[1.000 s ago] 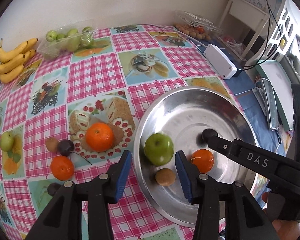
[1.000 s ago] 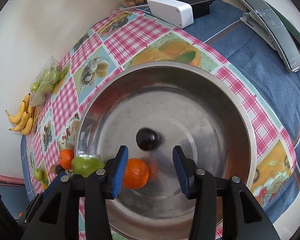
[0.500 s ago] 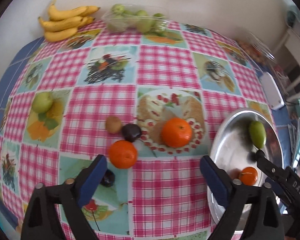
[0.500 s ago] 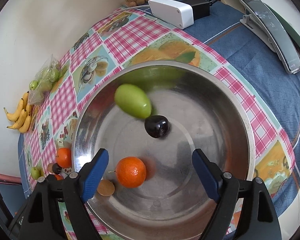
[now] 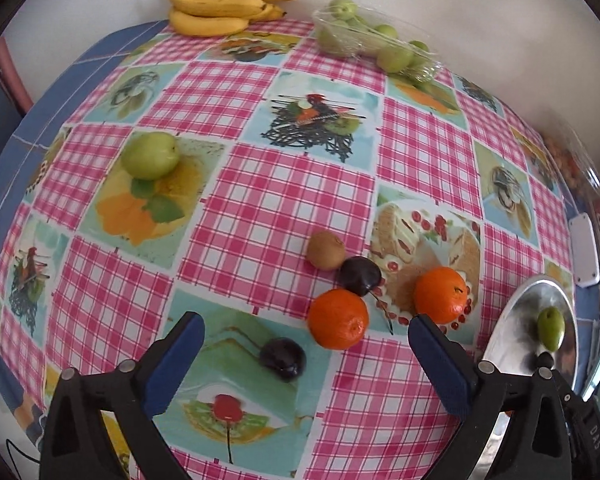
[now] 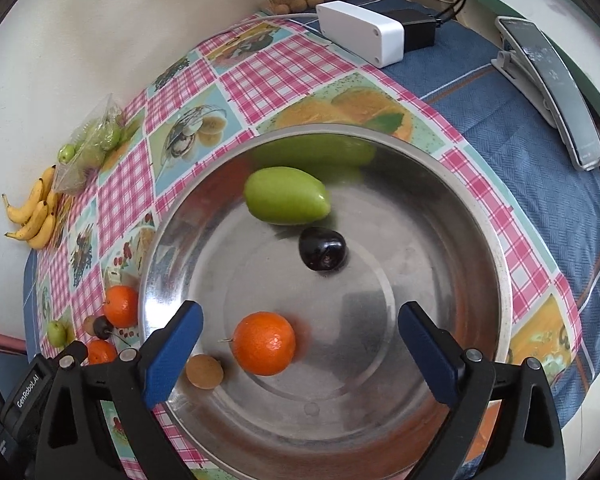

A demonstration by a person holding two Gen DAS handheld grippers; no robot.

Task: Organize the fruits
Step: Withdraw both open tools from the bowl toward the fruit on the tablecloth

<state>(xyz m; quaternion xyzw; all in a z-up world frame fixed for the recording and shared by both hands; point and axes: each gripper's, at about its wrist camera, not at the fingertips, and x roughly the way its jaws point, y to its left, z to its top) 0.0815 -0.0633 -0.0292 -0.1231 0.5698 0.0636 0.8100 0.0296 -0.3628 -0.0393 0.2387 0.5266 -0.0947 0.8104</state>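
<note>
A steel bowl (image 6: 496,240) holds a green fruit (image 6: 286,196), a dark plum (image 6: 322,249), an orange (image 6: 265,343) and a kiwi (image 6: 204,371). My right gripper (image 6: 300,356) is open and empty above the bowl's near side. My left gripper (image 5: 306,364) is open and empty over the checked tablecloth. Between its fingers lie a dark plum (image 5: 283,358) and an orange (image 5: 338,319). Beyond are a second orange (image 5: 441,295), another plum (image 5: 359,275) and a kiwi (image 5: 326,250). A green apple (image 5: 150,156) lies far left. The bowl (image 5: 512,332) shows at the right.
Bananas (image 5: 220,4) and a bag of green fruits (image 5: 374,42) lie at the table's far edge by the wall. A white box (image 6: 360,32), a black adapter (image 6: 418,32) and a grey clip device (image 6: 556,88) lie on the blue cloth beyond the bowl.
Both grippers have opened wide. The left gripper swung left from the bowl to the loose fruits on the cloth. The green fruit rolled to the bowl's far side.
</note>
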